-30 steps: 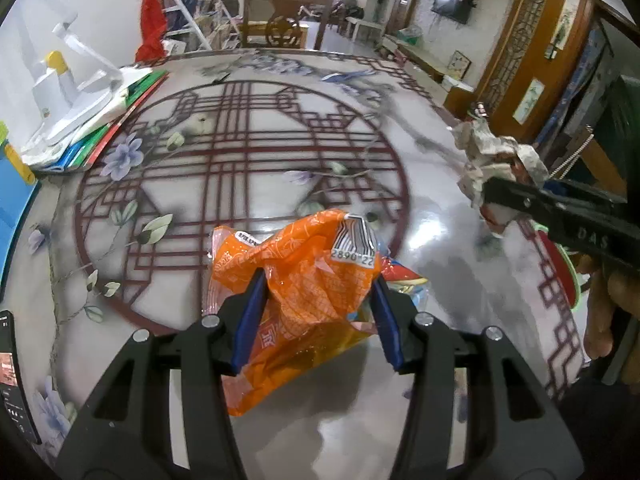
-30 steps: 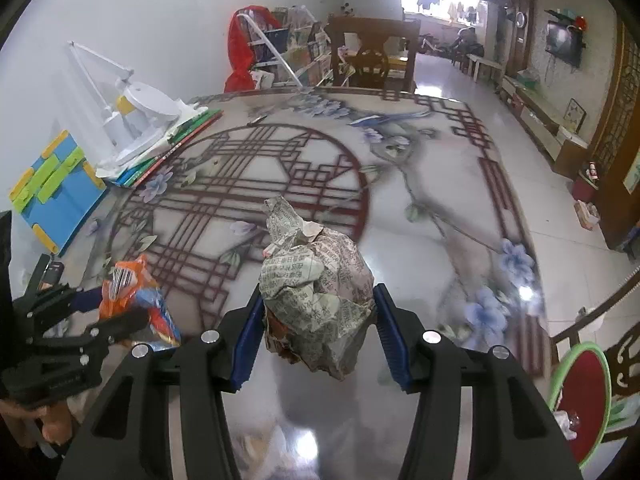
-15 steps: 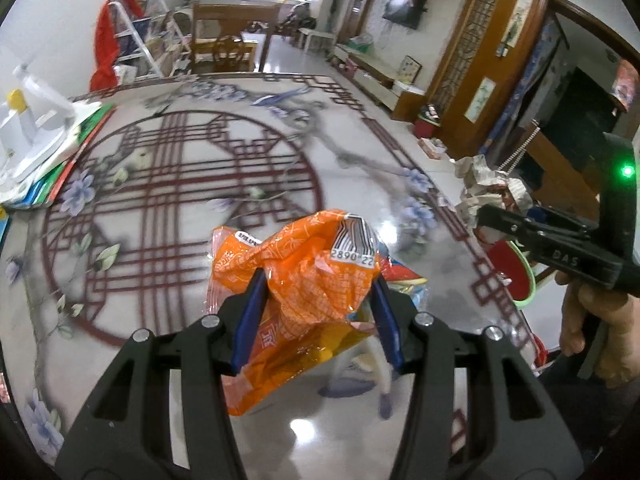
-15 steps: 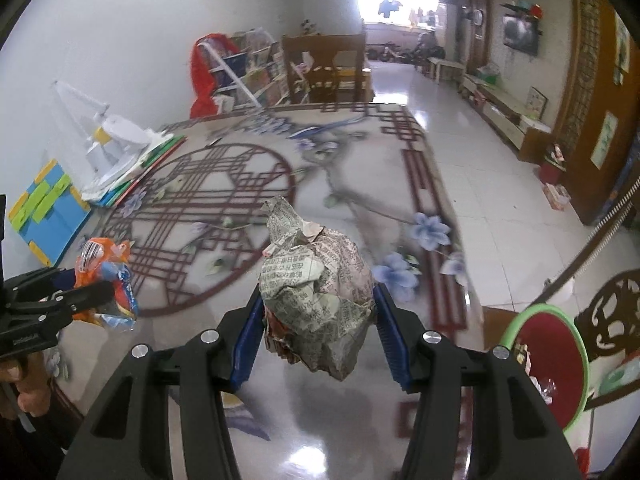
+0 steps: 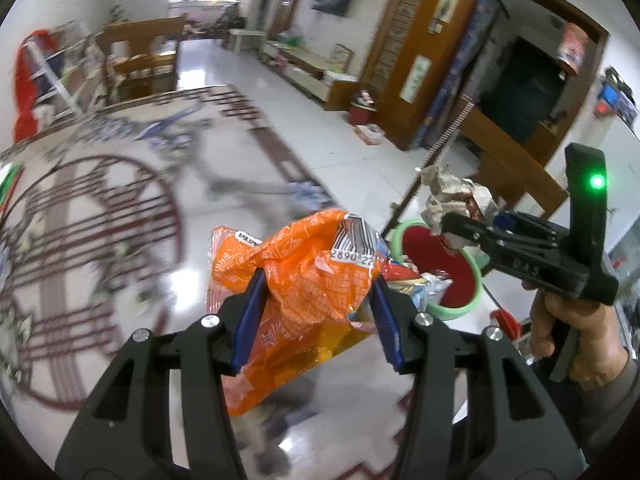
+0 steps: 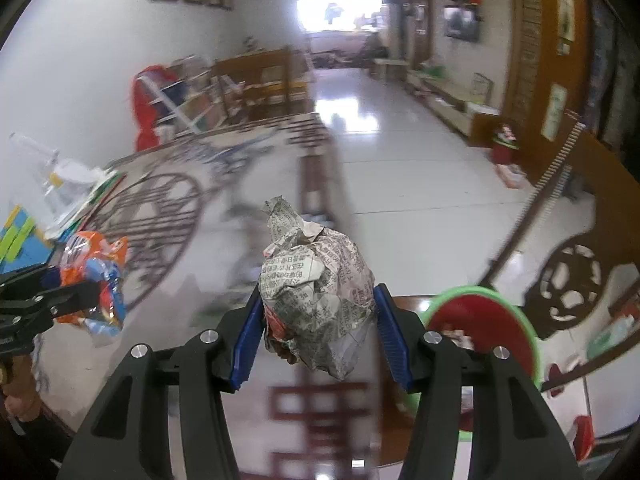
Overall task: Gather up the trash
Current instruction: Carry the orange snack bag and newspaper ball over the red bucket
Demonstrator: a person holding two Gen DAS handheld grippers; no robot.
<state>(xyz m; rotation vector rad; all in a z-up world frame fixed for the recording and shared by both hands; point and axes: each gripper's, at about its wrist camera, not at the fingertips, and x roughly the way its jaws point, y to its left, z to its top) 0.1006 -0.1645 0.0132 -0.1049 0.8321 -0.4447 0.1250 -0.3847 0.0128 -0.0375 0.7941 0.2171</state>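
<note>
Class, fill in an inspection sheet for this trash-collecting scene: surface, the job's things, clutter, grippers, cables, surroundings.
Surface: glossy tiled floor with a patterned inlay.
Job's things: orange snack wrapper; crumpled newspaper ball; red bin with green rim, already holding some wrappers.
Clutter: coloured boards and white items by the wall.
Grippers: left gripper shut on the wrapper; right gripper shut on the newspaper ball, which hangs above the bin's rim in the left view.
Cables: nothing seen.
Surroundings: wooden bench, wall television, wooden doorway.
</note>
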